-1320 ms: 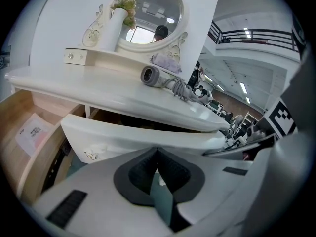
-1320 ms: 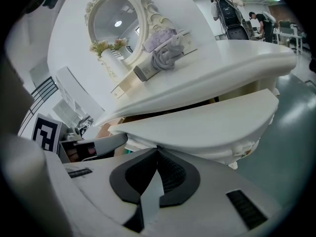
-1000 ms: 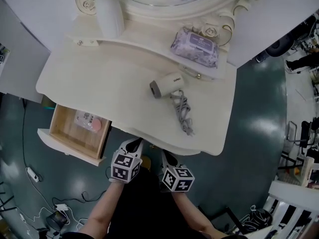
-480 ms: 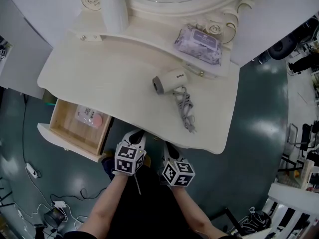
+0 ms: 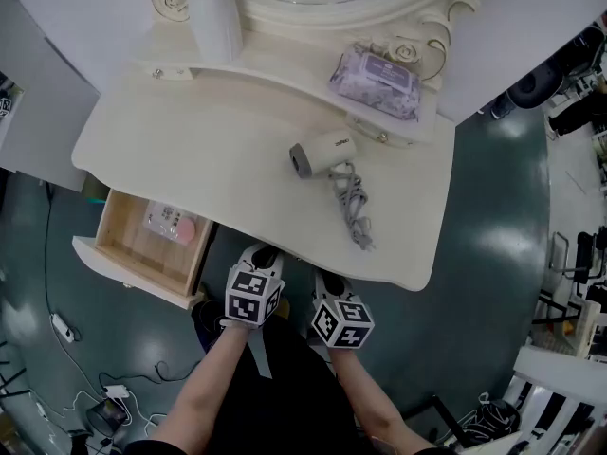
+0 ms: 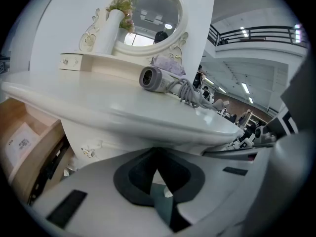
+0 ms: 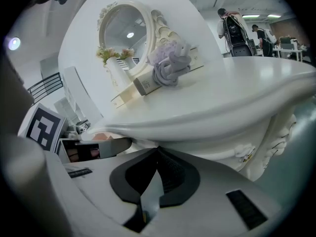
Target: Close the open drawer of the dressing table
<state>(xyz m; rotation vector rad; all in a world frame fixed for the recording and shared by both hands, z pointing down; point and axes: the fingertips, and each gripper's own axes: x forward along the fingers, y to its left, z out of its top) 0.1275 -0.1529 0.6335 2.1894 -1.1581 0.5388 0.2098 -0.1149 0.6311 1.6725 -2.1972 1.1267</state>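
Observation:
The cream dressing table [image 5: 218, 150] has its left drawer [image 5: 142, 254] pulled out, with a pink and white packet [image 5: 171, 224] lying inside. My left gripper [image 5: 264, 252] and right gripper [image 5: 327, 279] sit side by side just below the table's front edge, right of the drawer. Both are shut with nothing between the jaws. The left gripper view looks along its jaws [image 6: 157, 154] at the table's underside, with the wooden drawer [image 6: 24, 137] at the far left. In the right gripper view its jaws [image 7: 158, 149] point under the tabletop edge [image 7: 237, 102].
A hair dryer [image 5: 318, 153] with a grey cord [image 5: 351, 207] lies on the tabletop. A purple wipes pack [image 5: 375, 83] rests on the raised back shelf, and a white vase [image 5: 216, 17] stands beside the oval mirror [image 6: 148, 19]. Cables and a power strip [image 5: 62, 330] lie on the floor at left.
Both grippers have drifted slightly to the right while staying at the table's front edge. The drawer is open as before.

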